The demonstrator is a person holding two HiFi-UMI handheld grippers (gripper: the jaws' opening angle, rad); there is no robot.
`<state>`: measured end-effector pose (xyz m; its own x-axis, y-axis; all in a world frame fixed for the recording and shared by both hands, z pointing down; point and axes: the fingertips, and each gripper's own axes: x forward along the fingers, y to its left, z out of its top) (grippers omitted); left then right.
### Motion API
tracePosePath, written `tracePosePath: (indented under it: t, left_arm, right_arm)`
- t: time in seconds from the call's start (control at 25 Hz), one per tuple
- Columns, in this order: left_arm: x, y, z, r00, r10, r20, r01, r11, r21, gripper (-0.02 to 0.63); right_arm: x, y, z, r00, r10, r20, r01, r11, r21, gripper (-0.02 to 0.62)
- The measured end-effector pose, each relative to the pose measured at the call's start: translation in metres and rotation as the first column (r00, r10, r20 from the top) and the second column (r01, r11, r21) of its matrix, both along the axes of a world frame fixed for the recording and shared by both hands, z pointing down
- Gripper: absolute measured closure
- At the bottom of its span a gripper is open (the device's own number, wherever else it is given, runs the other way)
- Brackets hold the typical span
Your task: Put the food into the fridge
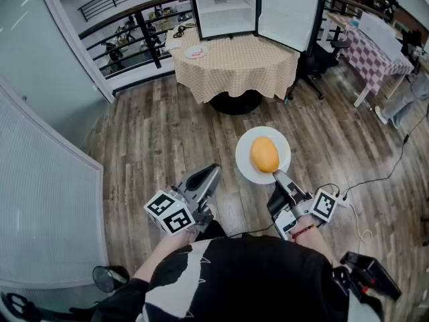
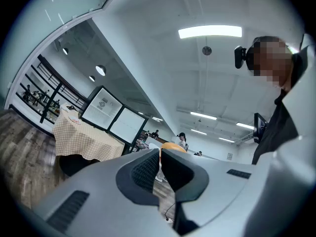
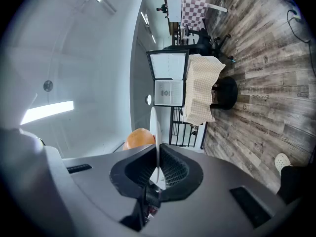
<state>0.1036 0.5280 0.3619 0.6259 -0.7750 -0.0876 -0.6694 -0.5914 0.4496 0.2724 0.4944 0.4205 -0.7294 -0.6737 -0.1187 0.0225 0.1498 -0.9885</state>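
Head view: the right hand-held gripper point(image 1: 277, 175) pinches the near rim of a white plate point(image 1: 245, 168), held over the wooden floor point(image 1: 167, 126). The food point(image 1: 265, 154), an orange-yellow oval piece, lies on the plate. In the right gripper view the jaws stand narrow, pressed on the plate's thin edge. The left hand-held gripper point(image 1: 213, 173), to the left of the plate, has its jaws drawn almost together with nothing between them. At the far end, the fridge point(image 1: 224, 12) stands with its door open on a desk point(image 1: 234, 72) under a checked cloth.
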Motion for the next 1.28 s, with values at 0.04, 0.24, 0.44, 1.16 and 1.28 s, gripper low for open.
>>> tracePosePath:
  t: [0.04,0.24,0.44,1.16,1.28]
  left_arm:
    - [0.0,0.0,0.0,1.0,0.001,0.0,-0.001,1.0,0.0,0.583]
    - [0.001,0.001,0.002,1.0,0.002,0.005,-0.002,1.0,0.006,0.583]
    - [0.001,0.003,0.003,1.0,0.003,0.01,-0.003,1.0,0.011,0.583]
    - [0.014,0.011,0.014,0.999,-0.012,0.046,0.013,1.0,-0.015,0.583]
    - [0.014,0.003,0.015,0.999,-0.011,0.039,0.012,1.0,-0.025,0.583]
  right_arm:
    - [0.0,0.0,0.0,1.0,0.0,0.001,0.0,1.0,0.0,0.571]
    - [0.0,-0.001,0.0,1.0,-0.001,0.007,0.001,1.0,0.004,0.571]
    - [-0.002,0.0,-0.004,0.997,-0.013,0.078,0.011,1.0,0.014,0.571]
    - [0.0,0.012,-0.003,0.994,-0.096,0.054,0.095,0.995,0.016,0.569]
    - [0.002,0.008,0.0,0.994,-0.093,0.05,0.093,0.996,0.002,0.569]
